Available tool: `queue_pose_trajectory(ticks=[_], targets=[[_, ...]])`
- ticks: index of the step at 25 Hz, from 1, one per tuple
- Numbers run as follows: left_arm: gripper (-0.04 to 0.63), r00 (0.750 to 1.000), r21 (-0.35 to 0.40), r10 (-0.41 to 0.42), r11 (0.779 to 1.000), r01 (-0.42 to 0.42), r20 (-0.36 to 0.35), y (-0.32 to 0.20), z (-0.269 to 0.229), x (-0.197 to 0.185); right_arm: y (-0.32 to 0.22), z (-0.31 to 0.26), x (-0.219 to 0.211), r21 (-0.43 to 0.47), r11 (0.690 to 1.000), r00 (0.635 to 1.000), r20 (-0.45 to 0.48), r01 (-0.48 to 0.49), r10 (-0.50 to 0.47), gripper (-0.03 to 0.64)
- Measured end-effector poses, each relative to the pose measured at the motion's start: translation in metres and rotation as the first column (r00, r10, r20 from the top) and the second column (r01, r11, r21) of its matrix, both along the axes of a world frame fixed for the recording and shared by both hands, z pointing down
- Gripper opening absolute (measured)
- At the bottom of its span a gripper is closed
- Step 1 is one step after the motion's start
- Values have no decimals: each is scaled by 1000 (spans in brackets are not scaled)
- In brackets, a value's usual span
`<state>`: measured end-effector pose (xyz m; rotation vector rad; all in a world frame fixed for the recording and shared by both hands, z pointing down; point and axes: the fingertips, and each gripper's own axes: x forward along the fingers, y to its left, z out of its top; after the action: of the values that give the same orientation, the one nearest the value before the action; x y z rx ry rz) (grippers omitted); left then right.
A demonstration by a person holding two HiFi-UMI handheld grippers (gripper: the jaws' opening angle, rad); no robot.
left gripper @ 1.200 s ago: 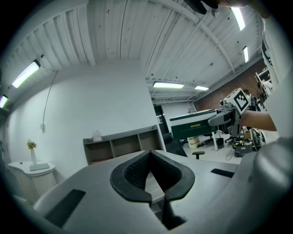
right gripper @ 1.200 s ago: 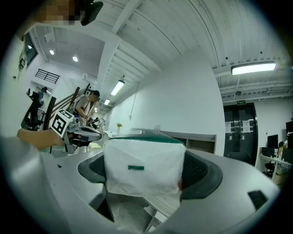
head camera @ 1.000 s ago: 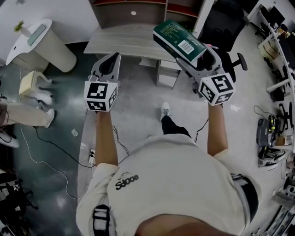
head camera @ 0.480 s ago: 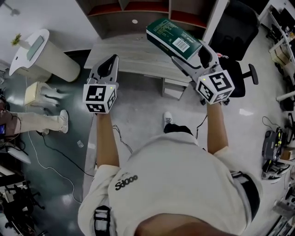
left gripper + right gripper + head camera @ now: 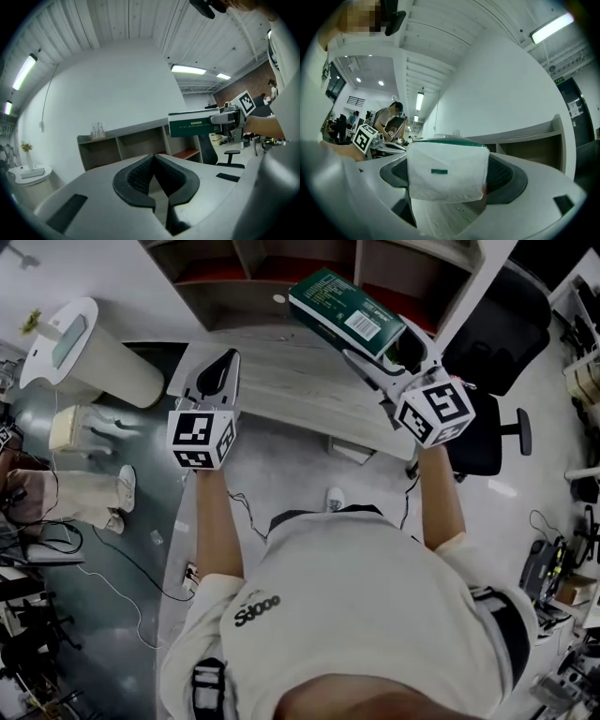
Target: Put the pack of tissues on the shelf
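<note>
Left of centre in the head view, the left gripper (image 5: 228,360) has its fingers pressed together on nothing, while the right gripper (image 5: 373,354) clamps one green pack of tissues (image 5: 345,311) by its end, raised above the wooden surface (image 5: 281,381), just before the open-compartment shelf (image 5: 352,263) along the top edge.
</note>
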<state>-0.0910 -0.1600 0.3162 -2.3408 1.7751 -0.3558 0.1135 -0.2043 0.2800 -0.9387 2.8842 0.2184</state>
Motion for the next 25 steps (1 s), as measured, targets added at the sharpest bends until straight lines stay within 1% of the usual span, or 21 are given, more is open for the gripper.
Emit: queue_pose_trajectory(ticks=[5,12,18,22,25], targets=[[18,999,-25,-35,999,34,-5,-45,0,-21,-56,-6,-24,-9,1000,1000,-8,18,-18,428],[18,999,-37,-48,998,48,-22,-93,13,-65,-115,13,-75,-41,999,999,-33,8,-9,428],[18,999,-44,-16,999,14,-35,-159,18,-116,-181,34,-124,-56,997,995,-84,-59,54,428],[18,999,-59,14,998,-17,-44,-206,21,-149,-228,55,-154,-69,991,985,-136,-116,106,428],[18,998,-67,42,997,-45,-49,-237,23,-166,-258,68,-170,-85,984,976,-170,-155,139,428]])
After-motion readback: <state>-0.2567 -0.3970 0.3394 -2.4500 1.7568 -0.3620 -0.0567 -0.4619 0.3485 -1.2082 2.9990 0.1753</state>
